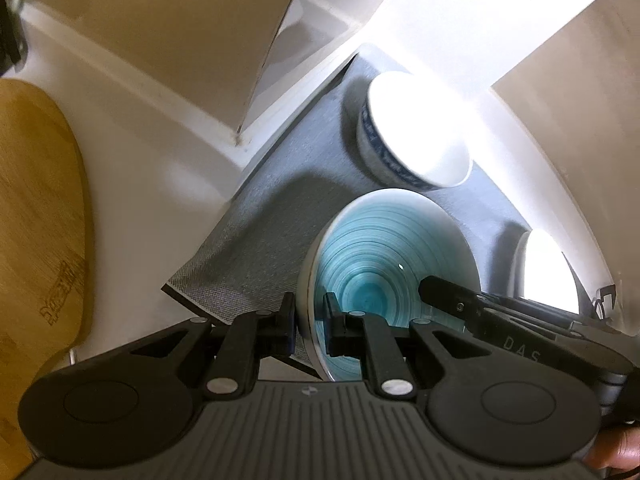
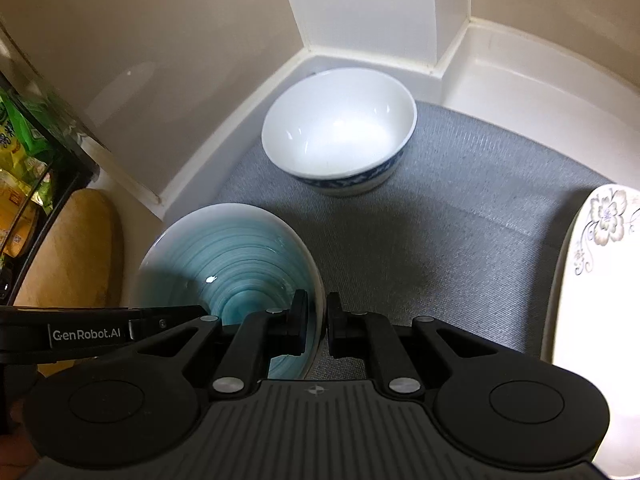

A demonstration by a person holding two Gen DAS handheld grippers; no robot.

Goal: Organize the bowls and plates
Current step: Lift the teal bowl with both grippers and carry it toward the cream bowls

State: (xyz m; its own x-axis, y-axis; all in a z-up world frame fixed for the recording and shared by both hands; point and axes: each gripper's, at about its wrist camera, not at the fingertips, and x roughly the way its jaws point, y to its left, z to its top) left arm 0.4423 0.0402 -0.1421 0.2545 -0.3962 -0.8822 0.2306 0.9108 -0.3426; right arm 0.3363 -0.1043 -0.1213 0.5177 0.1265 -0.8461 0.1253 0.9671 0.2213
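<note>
A teal-glazed bowl (image 1: 384,264) with ring lines is held over the grey mat (image 1: 272,232). My left gripper (image 1: 310,320) is shut on its left rim. My right gripper (image 2: 318,320) is shut on the opposite rim of the teal bowl (image 2: 240,256); its fingers also show in the left wrist view (image 1: 444,292). A white bowl with a blue patterned band (image 2: 340,136) stands upright at the back of the mat (image 2: 460,220), and shows in the left wrist view (image 1: 408,136). A white plate with a flower print (image 2: 592,272) lies at the right.
White walls and a raised ledge (image 2: 360,8) close in the corner behind the mat. A wooden board (image 1: 36,216) lies at the left. A dark shelf with green packets (image 2: 28,152) stands at the far left.
</note>
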